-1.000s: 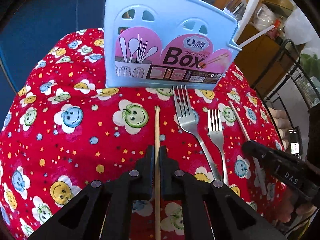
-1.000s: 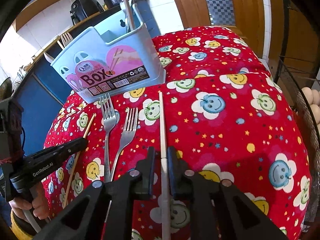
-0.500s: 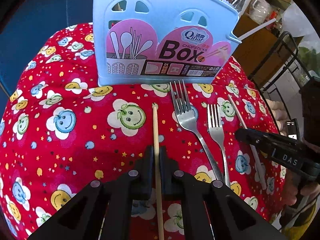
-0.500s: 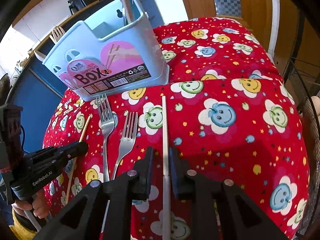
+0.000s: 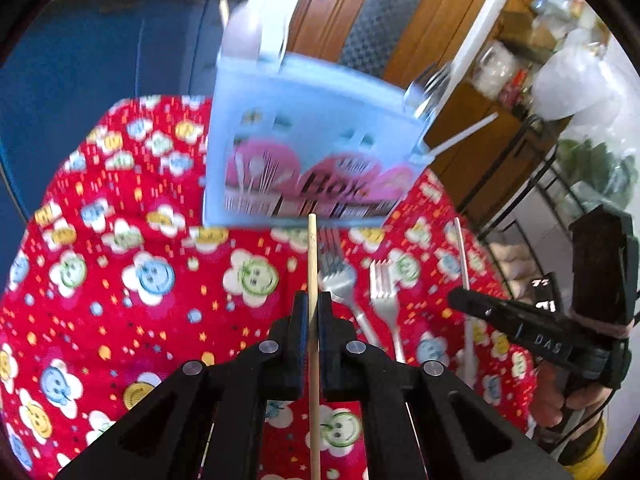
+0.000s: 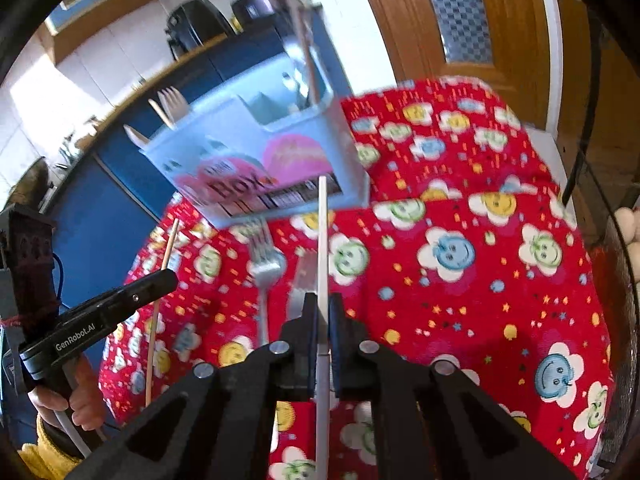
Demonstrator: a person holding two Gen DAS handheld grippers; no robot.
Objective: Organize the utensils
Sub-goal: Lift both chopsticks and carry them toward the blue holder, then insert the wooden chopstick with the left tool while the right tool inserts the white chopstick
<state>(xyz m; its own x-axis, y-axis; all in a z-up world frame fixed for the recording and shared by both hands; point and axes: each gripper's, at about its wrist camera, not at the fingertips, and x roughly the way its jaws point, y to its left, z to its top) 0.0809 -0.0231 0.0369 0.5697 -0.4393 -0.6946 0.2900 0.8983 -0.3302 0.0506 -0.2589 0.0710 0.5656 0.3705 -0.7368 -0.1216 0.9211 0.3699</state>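
Observation:
My left gripper [image 5: 314,308] is shut on a wooden chopstick [image 5: 312,256], whose tip points up at the light blue chopstick box [image 5: 288,152]. My right gripper [image 6: 322,304] has its jaws closing on a white chopstick [image 6: 323,232], which the pads press and hold off the cloth. Two steel forks [image 5: 340,280] [image 5: 384,288] lie side by side on the cloth between the two chopsticks, tines toward the box. In the right wrist view the left gripper [image 6: 168,276] shows at the left with its wooden chopstick [image 6: 170,244]. The box [image 6: 248,160] holds forks [image 6: 172,102] and other utensils.
A red cloth with smiley flowers [image 6: 460,280] covers the table. A blue cabinet [image 5: 100,60] stands behind, and a black wire rack [image 5: 540,184] is at the right edge. Eggs [image 6: 628,224] sit by the right rim. A person's hand [image 6: 80,404] holds the left gripper's handle.
Both grippers have risen and tilted, lifting their chopsticks off the cloth. The right jaws have narrowed onto the white chopstick. The forks and box stay where they were.

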